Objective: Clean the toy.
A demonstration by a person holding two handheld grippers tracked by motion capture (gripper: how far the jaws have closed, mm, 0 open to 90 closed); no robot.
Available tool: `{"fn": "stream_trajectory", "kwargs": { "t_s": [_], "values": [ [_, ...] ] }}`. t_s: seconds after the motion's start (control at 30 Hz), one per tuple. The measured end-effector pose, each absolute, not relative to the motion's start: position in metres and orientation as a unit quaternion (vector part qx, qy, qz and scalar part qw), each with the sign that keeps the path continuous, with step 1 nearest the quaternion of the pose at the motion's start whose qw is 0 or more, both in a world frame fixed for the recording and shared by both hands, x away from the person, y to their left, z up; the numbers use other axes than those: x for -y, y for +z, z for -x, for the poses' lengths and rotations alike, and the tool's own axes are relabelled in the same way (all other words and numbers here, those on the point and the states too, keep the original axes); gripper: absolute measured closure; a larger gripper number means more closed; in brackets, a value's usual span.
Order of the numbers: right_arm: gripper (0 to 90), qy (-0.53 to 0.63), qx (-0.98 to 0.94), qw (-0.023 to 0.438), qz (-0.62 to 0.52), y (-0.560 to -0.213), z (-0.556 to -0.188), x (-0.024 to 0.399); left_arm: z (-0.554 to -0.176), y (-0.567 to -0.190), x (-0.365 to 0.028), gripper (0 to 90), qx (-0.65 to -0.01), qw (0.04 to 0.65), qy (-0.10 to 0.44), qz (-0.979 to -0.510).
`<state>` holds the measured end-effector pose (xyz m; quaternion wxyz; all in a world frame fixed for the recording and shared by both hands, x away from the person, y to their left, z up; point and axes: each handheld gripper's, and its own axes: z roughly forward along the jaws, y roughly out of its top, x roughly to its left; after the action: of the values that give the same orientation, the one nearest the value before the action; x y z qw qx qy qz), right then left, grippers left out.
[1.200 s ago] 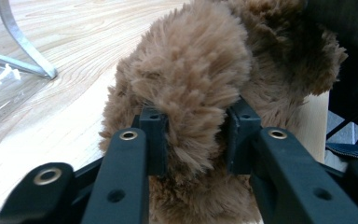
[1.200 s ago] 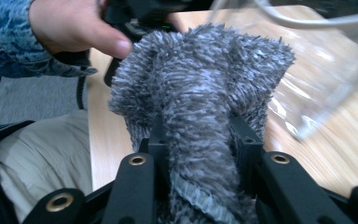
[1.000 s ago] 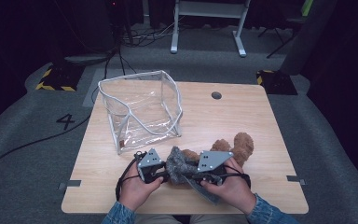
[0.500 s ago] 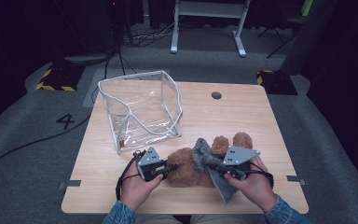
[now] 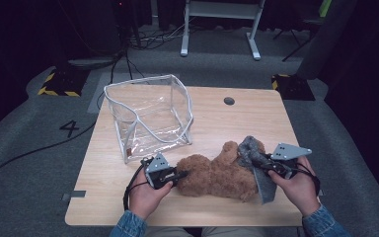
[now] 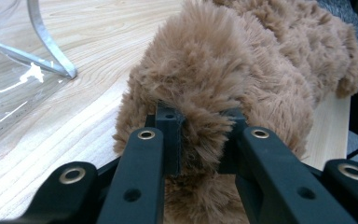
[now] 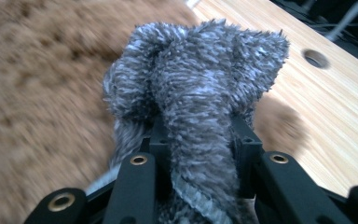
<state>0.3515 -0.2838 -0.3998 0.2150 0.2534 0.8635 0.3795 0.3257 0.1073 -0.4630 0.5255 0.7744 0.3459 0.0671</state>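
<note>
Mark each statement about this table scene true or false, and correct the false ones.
1. The left claw grips the brown plush toy. True.
2. The right claw holds nothing. False: it is closed on the grey fuzzy cloth.
3. The clear plastic bag stands on the wooden table beyond the toy. True.
4. The plush toy lies inside the bag. False: it lies on the table in front of it.
5. The grey cloth sits at the toy's right end. True.
</note>
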Motion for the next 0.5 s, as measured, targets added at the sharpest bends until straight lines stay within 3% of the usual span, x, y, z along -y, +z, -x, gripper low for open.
{"fn": "stream_trajectory", "kwargs": {
  "t_s": [0.23,0.5],
  "values": [
    [69.2,0.396,-0.852,0.231,-0.254,-0.373,-0.331,0.299,-0.333,-0.466,-0.107,76.4,-0.363,0.526,0.072,-0.766],
    [69.1,0.438,-0.862,0.214,-0.141,-0.355,-0.305,0.231,-0.341,-0.471,-0.104,76.4,-0.381,0.529,0.063,-0.756]
  ]
}}
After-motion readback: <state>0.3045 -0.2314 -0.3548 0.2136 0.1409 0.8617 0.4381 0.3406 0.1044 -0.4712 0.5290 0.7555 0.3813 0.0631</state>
